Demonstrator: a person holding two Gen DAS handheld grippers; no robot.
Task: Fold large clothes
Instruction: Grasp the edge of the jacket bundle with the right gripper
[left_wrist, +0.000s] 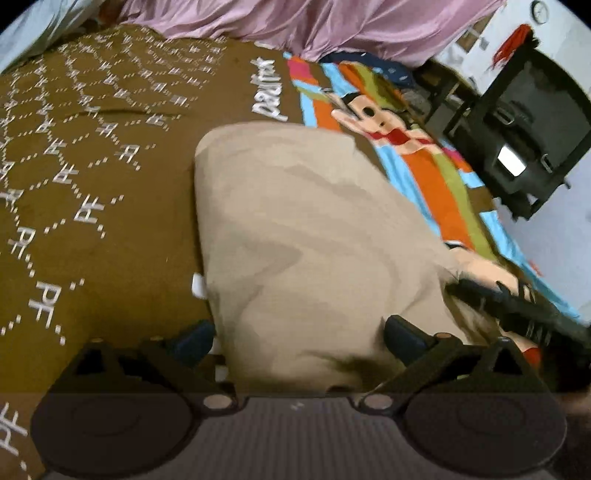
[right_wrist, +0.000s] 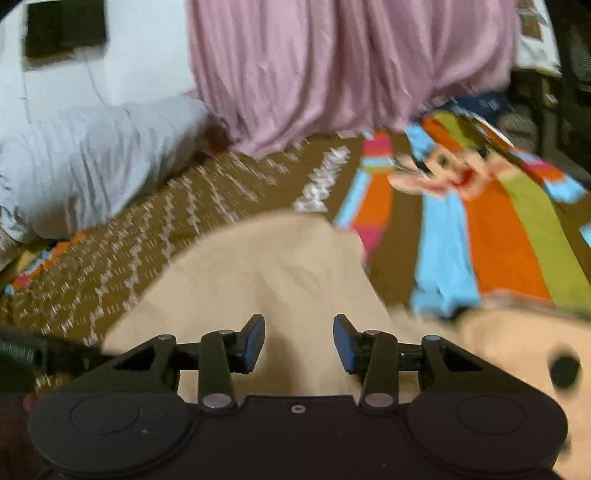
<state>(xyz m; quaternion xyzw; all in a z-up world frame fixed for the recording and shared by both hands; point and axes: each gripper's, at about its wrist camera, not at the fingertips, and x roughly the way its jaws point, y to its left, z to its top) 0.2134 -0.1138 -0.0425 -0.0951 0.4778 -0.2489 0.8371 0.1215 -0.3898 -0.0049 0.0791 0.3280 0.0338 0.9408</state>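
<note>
A beige garment lies folded into a long strip on the brown patterned bedspread. My left gripper hovers over its near end with its jaws wide apart, so it is open; the cloth lies under and between the fingertips. The right gripper shows as a dark shape at the garment's right edge. In the right wrist view the right gripper is open with its blue pads apart above the beige garment; nothing is pinched between them. This view is blurred by motion.
A bright striped cartoon panel of the bedspread lies right of the garment. A pink curtain hangs at the far side and a pale grey pillow lies at the far left. A black stand stands off the bed's right edge.
</note>
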